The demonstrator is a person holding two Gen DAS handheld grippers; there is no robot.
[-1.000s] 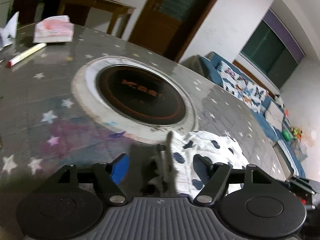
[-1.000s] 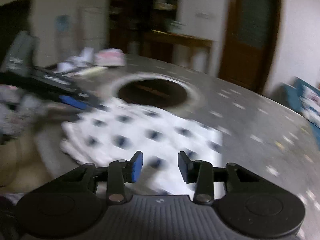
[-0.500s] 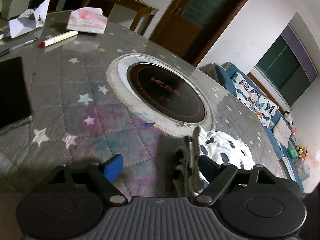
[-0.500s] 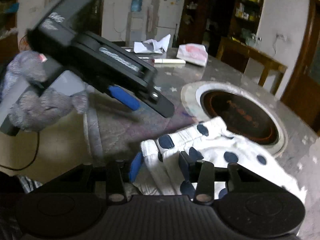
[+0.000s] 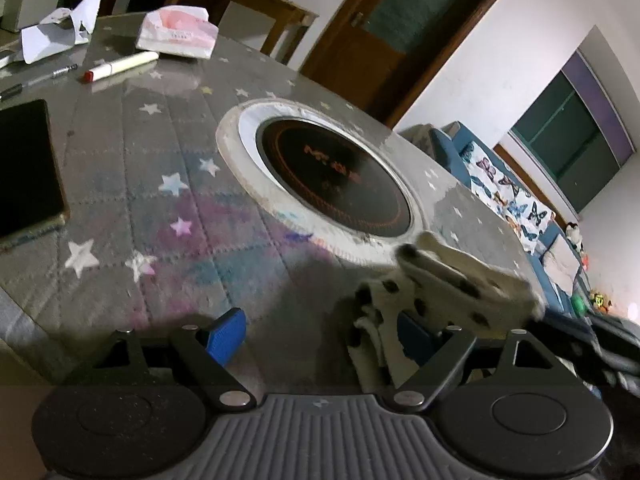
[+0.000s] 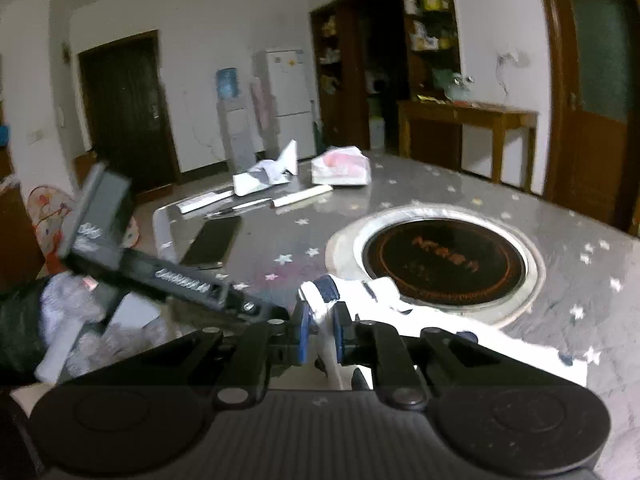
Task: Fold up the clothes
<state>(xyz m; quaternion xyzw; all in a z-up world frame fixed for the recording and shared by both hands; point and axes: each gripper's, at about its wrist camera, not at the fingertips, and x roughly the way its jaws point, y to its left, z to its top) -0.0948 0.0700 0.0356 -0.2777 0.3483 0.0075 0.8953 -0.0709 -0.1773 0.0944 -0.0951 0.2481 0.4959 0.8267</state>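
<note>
Grey star-printed quilted tablecloth (image 5: 132,208) surrounds a round black inset cooktop (image 5: 334,184). Just beside the cooktop's near rim lies the white navy-spotted garment (image 6: 400,304). Right gripper (image 6: 319,330) pinches its bunched edge tightly; left gripper (image 5: 320,336) stands wide apart, cloth draped against one finger.

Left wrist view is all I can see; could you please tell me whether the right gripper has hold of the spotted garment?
Observer: Yes, the right gripper has its jaws shut on a bunched edge of the spotted garment.
Operator: Where does the rest of it lie?
Observer: It trails off to that gripper's right along the near edge of the table, beside the cooktop.
Operator: Is my left gripper close?
Observer: Its body sits just left of the right jaws; its tips are hidden.
</note>
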